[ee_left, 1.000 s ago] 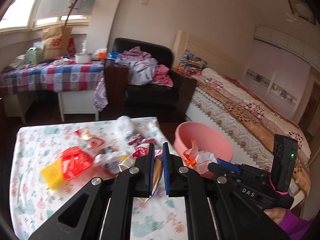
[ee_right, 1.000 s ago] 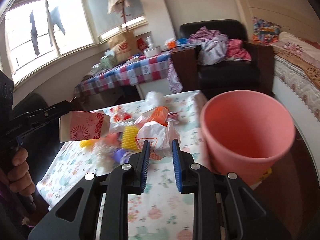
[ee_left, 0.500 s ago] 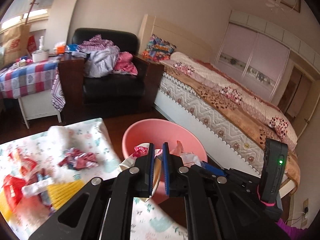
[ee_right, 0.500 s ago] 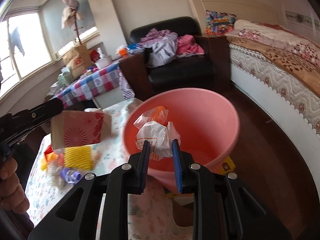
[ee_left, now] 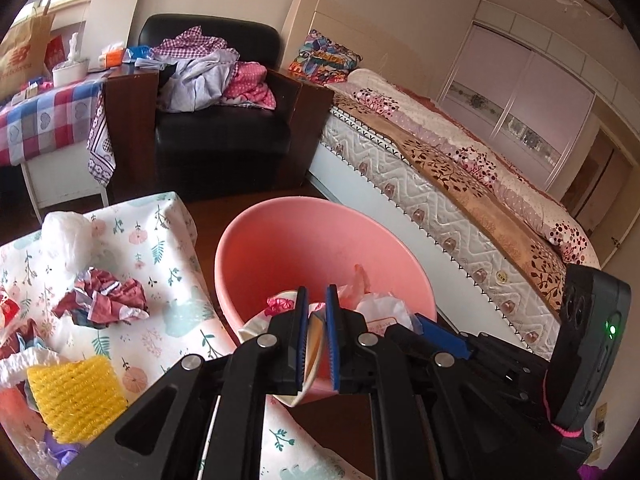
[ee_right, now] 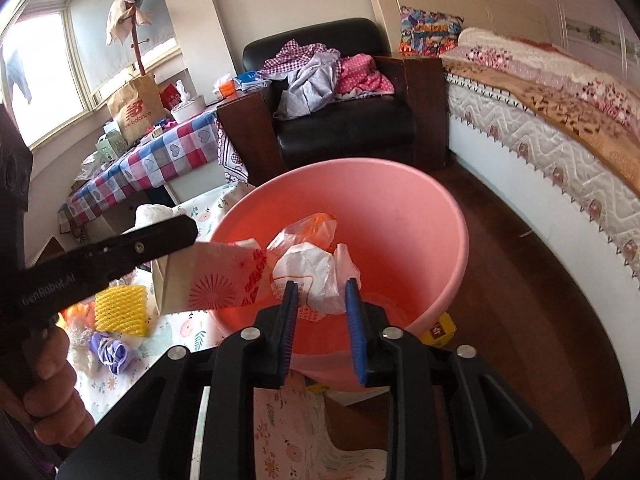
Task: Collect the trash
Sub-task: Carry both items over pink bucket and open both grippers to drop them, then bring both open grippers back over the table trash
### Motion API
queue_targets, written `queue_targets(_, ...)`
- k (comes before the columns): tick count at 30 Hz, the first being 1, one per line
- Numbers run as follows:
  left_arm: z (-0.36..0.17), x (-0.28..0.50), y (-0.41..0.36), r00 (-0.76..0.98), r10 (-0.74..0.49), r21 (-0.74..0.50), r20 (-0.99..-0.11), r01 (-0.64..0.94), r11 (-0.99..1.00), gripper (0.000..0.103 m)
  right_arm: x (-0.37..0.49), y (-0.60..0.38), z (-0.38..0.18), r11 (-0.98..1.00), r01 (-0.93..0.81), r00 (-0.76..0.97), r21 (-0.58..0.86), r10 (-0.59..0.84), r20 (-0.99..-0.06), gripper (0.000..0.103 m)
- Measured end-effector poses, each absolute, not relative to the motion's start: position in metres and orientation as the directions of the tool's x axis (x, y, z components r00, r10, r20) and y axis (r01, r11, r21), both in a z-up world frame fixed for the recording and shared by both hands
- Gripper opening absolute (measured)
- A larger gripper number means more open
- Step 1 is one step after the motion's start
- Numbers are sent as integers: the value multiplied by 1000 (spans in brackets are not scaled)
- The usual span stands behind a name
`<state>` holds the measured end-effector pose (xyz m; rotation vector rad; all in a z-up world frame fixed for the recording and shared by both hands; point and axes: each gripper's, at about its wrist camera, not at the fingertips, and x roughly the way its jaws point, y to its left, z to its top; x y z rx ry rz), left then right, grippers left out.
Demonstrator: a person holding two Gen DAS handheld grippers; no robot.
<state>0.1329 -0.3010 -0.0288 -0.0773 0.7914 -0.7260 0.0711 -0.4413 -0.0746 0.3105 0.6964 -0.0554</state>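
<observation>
— Both grippers have swung from above the floral-cloth tabletop (ee_left: pixel 160 264) to the round pink plastic bin (ee_right: pixel 400 216) beside it.

— Is the right gripper (ee_right: pixel 322 300) holding anything?

— Its jaws have just been opening; the crumpled white-and-orange plastic bag (ee_right: pixel 312 264) sits between them, over the bin's mouth.

— And the left gripper (ee_left: pixel 316 312)?

— Clamped on the flat brown-and-pink paper pouch (ee_right: pixel 208 280), at the bin's rim. A yellow foam net sleeve (ee_left: pixel 74 396) lies on the tabletop.
</observation>
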Motion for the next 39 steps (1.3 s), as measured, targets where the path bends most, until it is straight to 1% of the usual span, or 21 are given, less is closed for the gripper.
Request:
queue_targets(2,-28,131,-299,489,-619,-325,-615,558,764,10,73,-445,-77,945,165,767,281,56,-639,30)
queue_targets(3,-27,130,-297,489,-622,-327,-612,560,761,14,73,-445,-77,943,170,767,287,56,-639,34)
queue_targets(5,-24,128,-293,492,-628,-329,-602,564,757,19,73,-447,-78,939,178,768,295,55,-639,34)
queue_targets(7,-20,124,-290,504,-630,-324,-591,567,757,27,72,-448,-78,938,181,766,297,55,-640,34)
queue_targets(8,-18,122,-288,510,-632,-321,-583,570,757,28,71,-448,-77,939,181,768,293,51,-639,34)
queue_targets(12,-4,110,-281,535,-633,-301,-559,581,756,39,68,-444,-70,944,174,775,279,43,-630,35)
queue_targets(13,0,107,-279,544,-632,-293,-552,583,758,40,66,-443,-68,944,170,779,281,46,-626,36)
queue_targets(14,3,104,-277,552,-631,-287,-546,584,759,41,64,-442,-66,944,166,783,284,49,-621,38)
queue_targets(16,10,98,-272,563,-630,-283,-534,584,761,42,58,-437,-60,945,157,796,286,50,-603,47)
queue_targets(17,13,95,-270,569,-629,-283,-530,581,763,43,57,-435,-58,946,154,801,285,49,-597,48)
queue_targets(26,25,67,-229,631,-569,-263,-527,515,816,44,37,-397,-40,968,53,820,247,99,-564,48)
queue_targets(31,20,46,-190,676,-503,-221,-539,462,859,44,33,-364,-39,975,-31,807,221,155,-569,48)
queue_targets(39,2,16,-111,733,-370,-192,-571,319,928,44,28,-317,-50,966,-134,766,222,243,-595,48)
